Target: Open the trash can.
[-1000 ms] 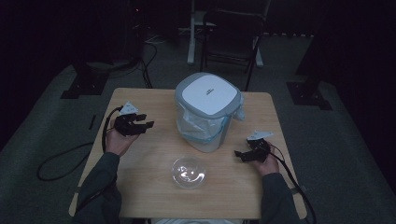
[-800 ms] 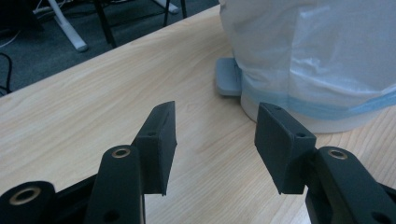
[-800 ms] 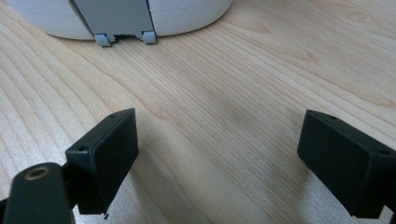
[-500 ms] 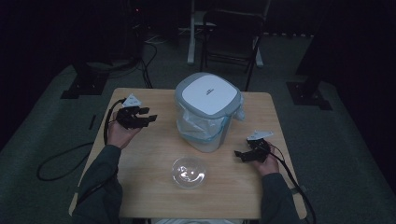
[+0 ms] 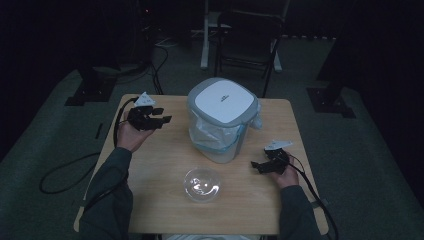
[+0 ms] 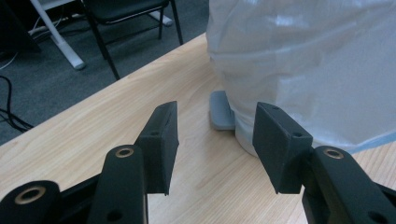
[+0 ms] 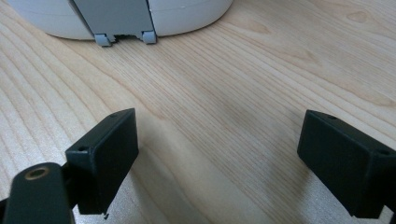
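Our left gripper [image 5: 161, 120] had risen toward the lidded, bag-lined pedal bin [image 5: 222, 120] mid-worktop [image 5: 150, 170], jaws spread; our right gripper [image 5: 260, 167] rested beside it, jaws wide. A careless approach could snag the liner or shove the bin.

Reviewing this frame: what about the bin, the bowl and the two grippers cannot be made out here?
- Bin contents: high view, the closed lid covers them.
- Bin top: left gripper view, cut off by the upper edge.
- Bowl contents: high view, too dim and small.
- Right gripper fingers: right gripper view, one is cut by the right edge.
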